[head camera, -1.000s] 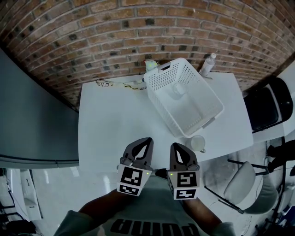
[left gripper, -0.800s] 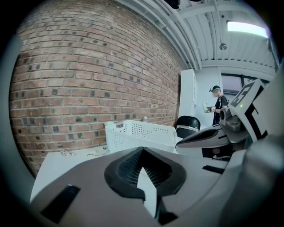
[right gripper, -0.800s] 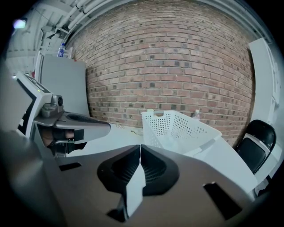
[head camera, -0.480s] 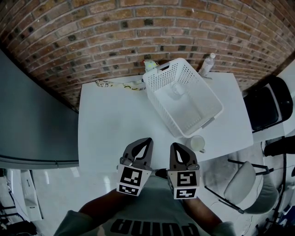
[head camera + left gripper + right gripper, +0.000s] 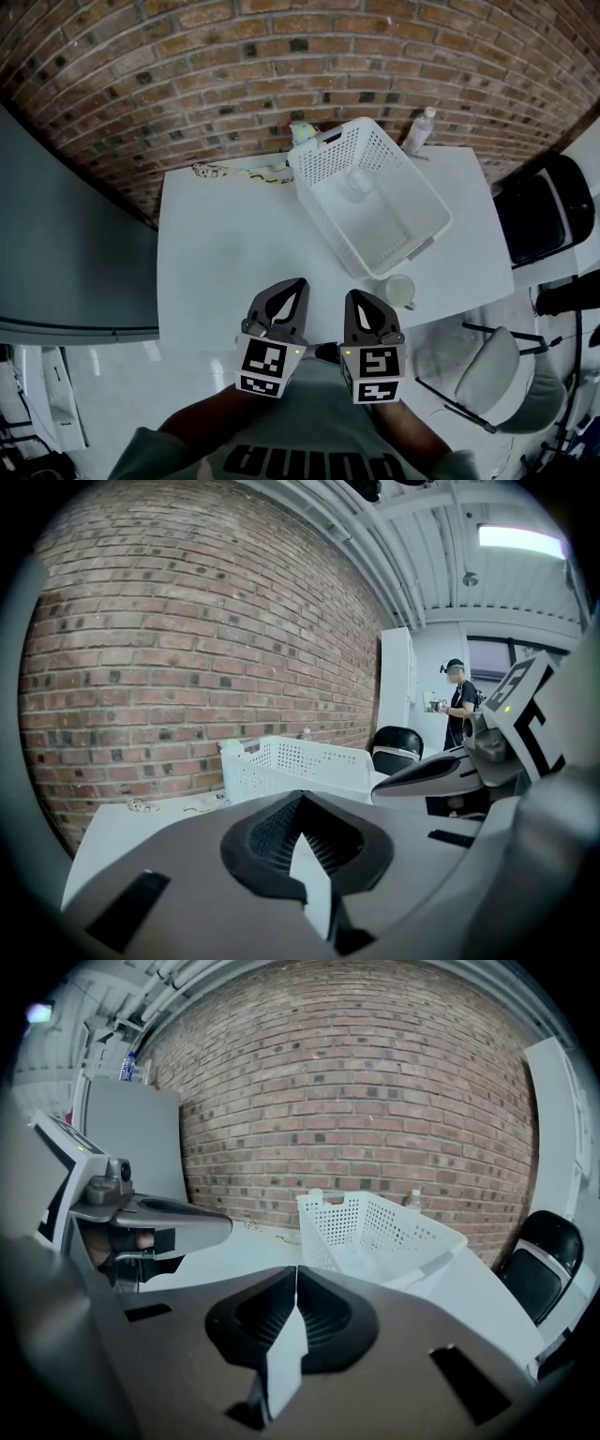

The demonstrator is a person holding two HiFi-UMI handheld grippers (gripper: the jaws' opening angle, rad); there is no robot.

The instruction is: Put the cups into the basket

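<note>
Nothing moved: left gripper (image 5: 296,284), right gripper (image 5: 357,296), jaws closed empty, at table's (image 5: 225,244) near edge.

The white basket (image 5: 328,159), its walls pierced with small holes and a handle slot at each short end, stands upright and open on the far right part of the table (image 5: 225,253), turned askew to the table's edges. A translucent cup (image 5: 359,180) sits inside it toward the far end. A whitish cup (image 5: 400,291) stands mouth up on the table just beside the basket's near end.
</note>
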